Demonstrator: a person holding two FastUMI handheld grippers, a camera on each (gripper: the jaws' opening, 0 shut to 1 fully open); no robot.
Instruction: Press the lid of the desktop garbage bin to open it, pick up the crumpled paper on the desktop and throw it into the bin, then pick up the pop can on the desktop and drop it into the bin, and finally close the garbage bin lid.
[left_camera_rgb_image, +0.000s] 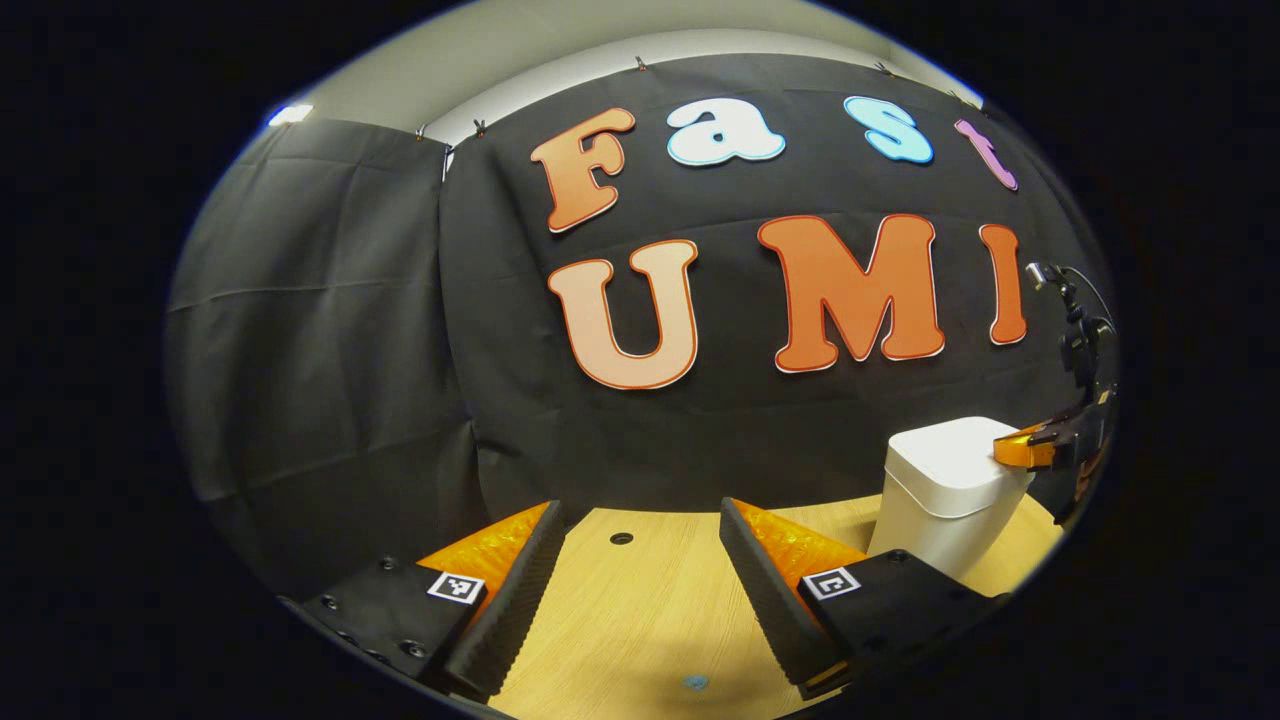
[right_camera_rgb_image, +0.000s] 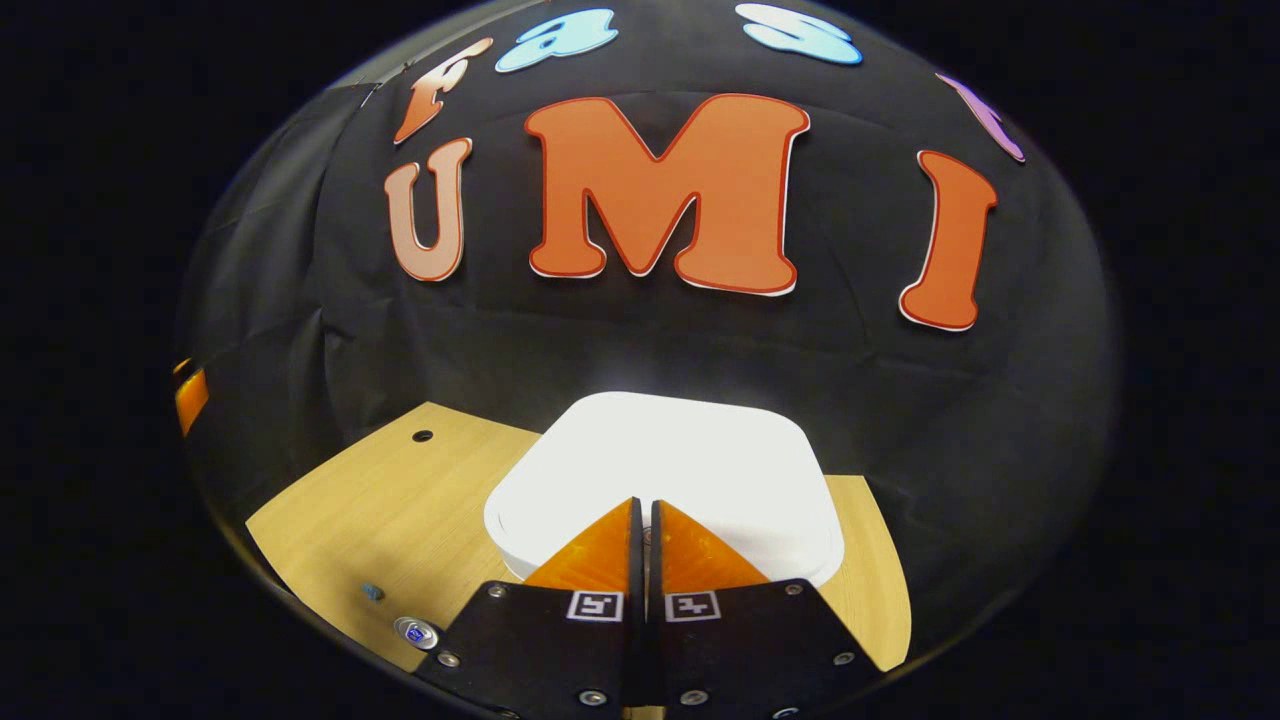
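Note:
The white garbage bin (left_camera_rgb_image: 945, 495) stands on the wooden desktop (left_camera_rgb_image: 650, 610) at the right of the left gripper view, its lid down. In the right gripper view the bin's flat white lid (right_camera_rgb_image: 680, 470) lies directly under my right gripper (right_camera_rgb_image: 645, 505), whose fingers are pressed together with their tips over the lid's near half; whether they touch it is unclear. That same right gripper (left_camera_rgb_image: 1025, 447) appears over the bin's right top edge in the left gripper view. My left gripper (left_camera_rgb_image: 640, 515) hovers open over bare desktop, left of the bin, with nothing between its fingers.
A small round hole (left_camera_rgb_image: 621, 538) sits in the desktop ahead of the left gripper, also visible as a hole (right_camera_rgb_image: 422, 436) left of the bin. A small blue mark (left_camera_rgb_image: 694, 683) lies on the wood. A round metal piece (right_camera_rgb_image: 417, 631) sits near the desktop's front edge.

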